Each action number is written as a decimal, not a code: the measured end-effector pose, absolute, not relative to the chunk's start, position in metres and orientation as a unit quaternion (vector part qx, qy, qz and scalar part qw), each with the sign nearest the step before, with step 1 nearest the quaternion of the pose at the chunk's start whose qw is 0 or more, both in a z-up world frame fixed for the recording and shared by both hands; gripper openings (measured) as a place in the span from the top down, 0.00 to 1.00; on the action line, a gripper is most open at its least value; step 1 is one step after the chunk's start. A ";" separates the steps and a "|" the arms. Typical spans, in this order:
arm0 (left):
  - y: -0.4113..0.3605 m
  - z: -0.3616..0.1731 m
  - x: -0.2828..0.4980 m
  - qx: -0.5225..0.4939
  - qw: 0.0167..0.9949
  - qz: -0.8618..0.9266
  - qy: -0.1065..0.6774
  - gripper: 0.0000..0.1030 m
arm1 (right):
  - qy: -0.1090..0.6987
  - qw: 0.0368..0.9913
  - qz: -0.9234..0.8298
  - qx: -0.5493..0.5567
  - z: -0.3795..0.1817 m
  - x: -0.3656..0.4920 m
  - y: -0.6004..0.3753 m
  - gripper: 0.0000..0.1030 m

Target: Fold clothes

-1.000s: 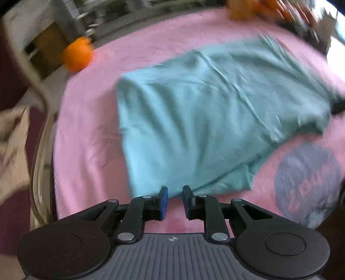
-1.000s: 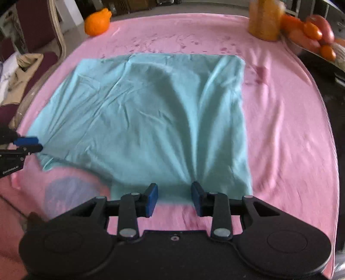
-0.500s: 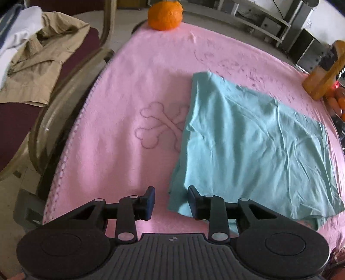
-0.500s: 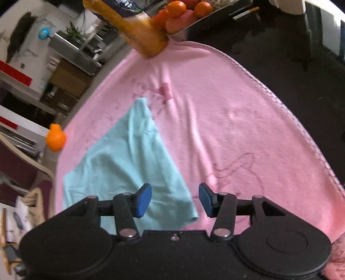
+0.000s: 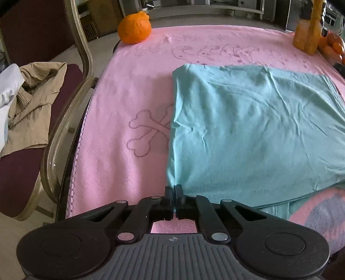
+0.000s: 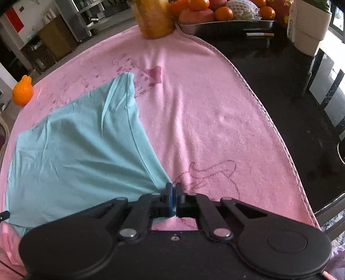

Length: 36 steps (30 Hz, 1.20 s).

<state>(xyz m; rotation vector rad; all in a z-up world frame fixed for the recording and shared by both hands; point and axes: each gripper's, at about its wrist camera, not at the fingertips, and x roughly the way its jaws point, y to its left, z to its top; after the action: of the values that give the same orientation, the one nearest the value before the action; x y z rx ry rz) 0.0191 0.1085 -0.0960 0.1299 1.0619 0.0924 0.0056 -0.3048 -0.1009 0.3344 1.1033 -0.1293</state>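
A teal garment (image 5: 248, 129) lies folded flat on a pink towel (image 5: 129, 103) that covers the table. My left gripper (image 5: 173, 189) is shut on the garment's near left corner. In the right wrist view the same teal garment (image 6: 82, 146) spreads to the left, and my right gripper (image 6: 173, 187) is shut on its near right corner, with the cloth pulled to a point at the fingertips.
An orange (image 5: 134, 28) sits at the towel's far left corner. An amber jar (image 6: 154, 17) and a tray of fruit (image 6: 226, 21) stand at the far right. A chair (image 5: 64, 120) with a tan jacket is left of the table. A white pot (image 6: 310, 25) stands on the dark tabletop.
Both grippers were open half a second ago; both have now closed on the garment's near corners. The left moved right onto the left corner, the right onto the right corner.
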 end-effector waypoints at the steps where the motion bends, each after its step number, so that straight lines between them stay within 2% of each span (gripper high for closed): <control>1: 0.108 -0.095 0.019 0.065 0.859 0.047 0.506 0.90 | 0.523 0.837 -0.061 0.153 -0.101 0.006 -0.303 0.98; 3: 0.109 -0.092 0.017 0.066 0.859 0.053 0.506 0.84 | 0.526 0.836 -0.061 0.147 -0.099 0.005 -0.299 0.93; 4: 0.112 -0.086 0.016 0.054 0.863 0.051 0.499 0.83 | 0.526 0.834 -0.058 0.156 -0.096 0.005 -0.300 0.85; 6: 0.121 -0.070 0.016 0.018 0.878 0.044 0.477 0.83 | 0.506 0.839 -0.043 0.194 -0.085 0.006 -0.307 0.77; 8: 0.130 -0.052 0.018 -0.018 0.892 0.037 0.450 0.82 | 0.475 0.846 -0.017 0.242 -0.066 0.009 -0.312 0.75; 10: 0.137 -0.031 0.028 -0.052 0.905 0.032 0.421 0.74 | 0.442 0.853 0.013 0.276 -0.042 0.014 -0.313 0.68; 13: 0.140 -0.007 0.050 -0.079 0.916 0.027 0.393 0.69 | 0.395 0.871 0.048 0.287 -0.001 0.031 -0.305 0.64; 15: 0.139 -0.001 0.071 -0.075 0.919 0.031 0.386 0.67 | 0.366 0.886 0.059 0.278 0.021 0.047 -0.298 0.60; 18: 0.142 -0.013 0.107 -0.080 0.915 0.040 0.394 0.66 | 0.338 0.900 0.061 0.270 0.027 0.076 -0.295 0.48; 23: 0.161 -0.058 0.147 -0.133 0.887 0.056 0.438 0.67 | 0.339 0.888 0.029 0.310 -0.025 0.119 -0.316 0.50; 24: 0.162 -0.062 0.152 -0.131 0.885 0.059 0.442 0.67 | 0.352 0.879 0.017 0.321 -0.042 0.126 -0.323 0.57; 25: 0.164 -0.065 0.157 -0.128 0.886 0.058 0.442 0.66 | 0.370 0.868 0.006 0.330 -0.058 0.133 -0.330 0.72; 26: 0.165 -0.068 0.162 -0.129 0.886 0.059 0.442 0.66 | 0.391 0.857 -0.004 0.335 -0.071 0.140 -0.335 0.75; 33: 0.165 -0.084 0.180 -0.132 0.879 0.065 0.454 0.64 | 0.431 0.820 -0.013 0.376 -0.115 0.167 -0.346 0.75; 36: 0.174 -0.083 0.179 -0.152 0.881 0.078 0.441 0.63 | 0.430 0.823 -0.019 0.371 -0.116 0.164 -0.345 0.66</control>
<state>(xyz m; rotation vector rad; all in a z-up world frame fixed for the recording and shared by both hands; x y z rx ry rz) 0.1793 0.1738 -0.0827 -0.3168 0.9197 0.1632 0.1644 -0.3450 -0.1163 0.7891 0.9151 -0.0399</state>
